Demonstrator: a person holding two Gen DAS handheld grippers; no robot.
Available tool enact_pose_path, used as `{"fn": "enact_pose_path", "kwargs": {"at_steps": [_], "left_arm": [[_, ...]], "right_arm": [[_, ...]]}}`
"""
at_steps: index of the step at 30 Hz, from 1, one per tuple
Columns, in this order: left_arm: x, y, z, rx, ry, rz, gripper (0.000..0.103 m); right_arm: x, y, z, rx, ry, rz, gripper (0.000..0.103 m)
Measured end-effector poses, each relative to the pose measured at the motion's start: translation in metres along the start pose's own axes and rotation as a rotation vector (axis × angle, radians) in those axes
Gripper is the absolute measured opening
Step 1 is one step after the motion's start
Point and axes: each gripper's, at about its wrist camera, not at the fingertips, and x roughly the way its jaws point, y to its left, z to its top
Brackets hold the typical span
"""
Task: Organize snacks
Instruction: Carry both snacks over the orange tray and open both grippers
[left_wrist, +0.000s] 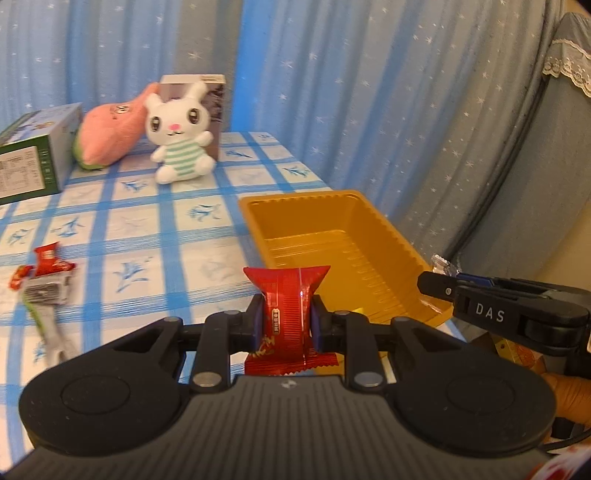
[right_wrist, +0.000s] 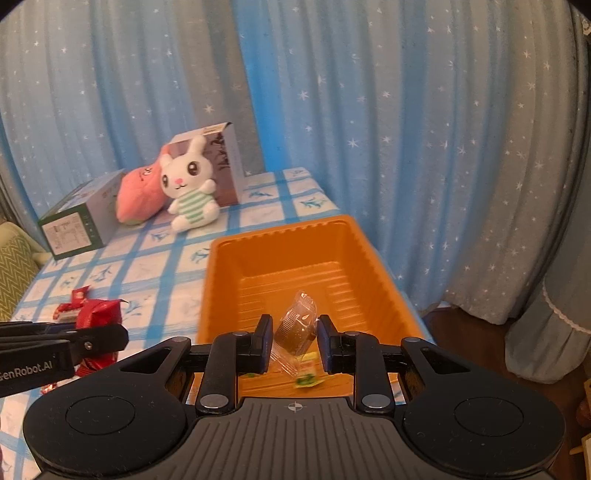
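My left gripper (left_wrist: 286, 319) is shut on a red snack packet (left_wrist: 286, 306), held upright just left of the orange tray (left_wrist: 354, 251). My right gripper (right_wrist: 294, 338) is over the near end of the orange tray (right_wrist: 221, 280). A clear-wrapped brown snack (right_wrist: 295, 326) sits between its pads, which stand slightly apart from it. A yellow-green packet (right_wrist: 306, 374) lies in the tray below. The right gripper also shows in the left wrist view (left_wrist: 439, 282). The left gripper with the red packet (right_wrist: 99, 317) shows in the right wrist view.
More red snacks (left_wrist: 48, 258) and a silver-green wrapper (left_wrist: 48, 306) lie on the blue checked tablecloth (left_wrist: 155, 229) at left. A white bunny plush (left_wrist: 179, 136), a pink plush (left_wrist: 110, 133) and two boxes (left_wrist: 33, 162) stand at the back. Curtains hang behind.
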Motion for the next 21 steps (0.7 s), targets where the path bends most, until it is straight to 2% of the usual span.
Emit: {"fn": "enact_pose_path", "kwargs": {"at_steps": [17,18,19,21], "left_arm": [[0.062,-0.032,0.011,0.02,0.05,-0.049,0.023],[0.064,-0.032,0.011,0.016,0.044,-0.049,0.026],[0.065,-0.033,0.01,0.015,0.041,-0.053,0.035],[0.064,-0.032,0.01,0.022,0.036,-0.059,0.039]], "right_arm": [[0.03,-0.047,0.008,0.034,0.045,-0.023,0.026],[0.031,-0.047,0.008,0.035,0.046,-0.025,0.026],[0.031,-0.048,0.008,0.037,0.046,-0.027,0.026],[0.032,-0.05,0.007,0.042,0.047,-0.028,0.026]]}}
